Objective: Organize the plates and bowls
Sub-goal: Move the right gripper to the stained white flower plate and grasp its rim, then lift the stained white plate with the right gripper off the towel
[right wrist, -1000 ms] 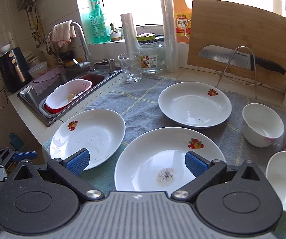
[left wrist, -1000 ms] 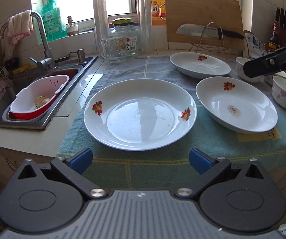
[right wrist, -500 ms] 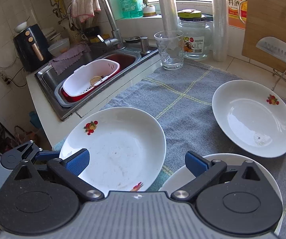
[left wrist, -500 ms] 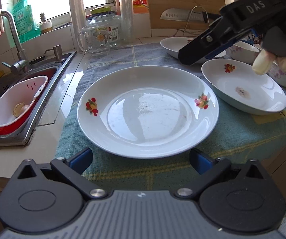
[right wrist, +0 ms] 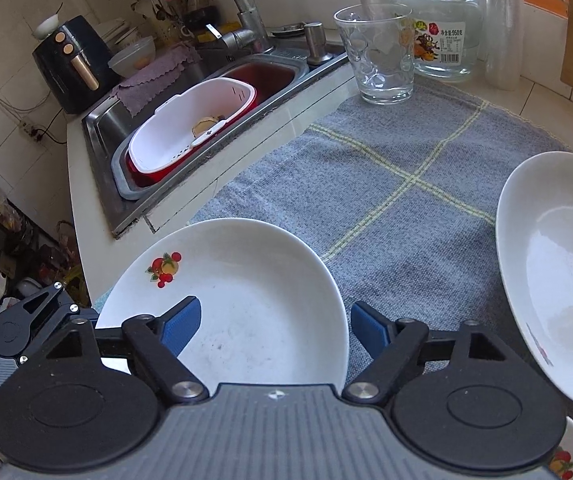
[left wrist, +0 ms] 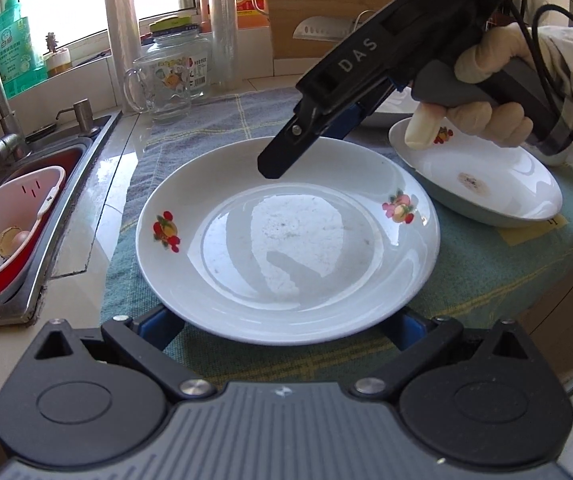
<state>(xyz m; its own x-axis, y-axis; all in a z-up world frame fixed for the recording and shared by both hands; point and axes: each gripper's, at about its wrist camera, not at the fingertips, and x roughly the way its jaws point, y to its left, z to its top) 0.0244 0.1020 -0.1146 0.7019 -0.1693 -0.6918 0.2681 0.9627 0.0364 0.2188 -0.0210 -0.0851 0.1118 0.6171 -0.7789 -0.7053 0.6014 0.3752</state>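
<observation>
Straddling the fruit-printed plate [left wrist: 286, 248], left tongs [left wrist: 286, 326] gape at its near rim; right tongs [right wrist: 274, 326] gape above it.

left fingers [left wrist: 158, 326]: tips under plate [left wrist: 286, 240] | knife [left wrist: 318, 28]: mostly hidden

The big plate [left wrist: 288, 240] sits on the cloth [left wrist: 214, 116] spread over the counter [left wrist: 74, 280], and the left gripper [left wrist: 286, 326] is at its near rim, fingers [left wrist: 162, 326] tucked either side under the edge. Over the plate's far half hangs the right gripper [left wrist: 282, 160], tilted down. To the right, just beside it, lies a second plate [left wrist: 482, 184]. Off to the left is the sink [left wrist: 66, 160], a basket [left wrist: 14, 216] inside. Behind the plates stand a glass mug [left wrist: 158, 84] and a jar [left wrist: 182, 60].
</observation>
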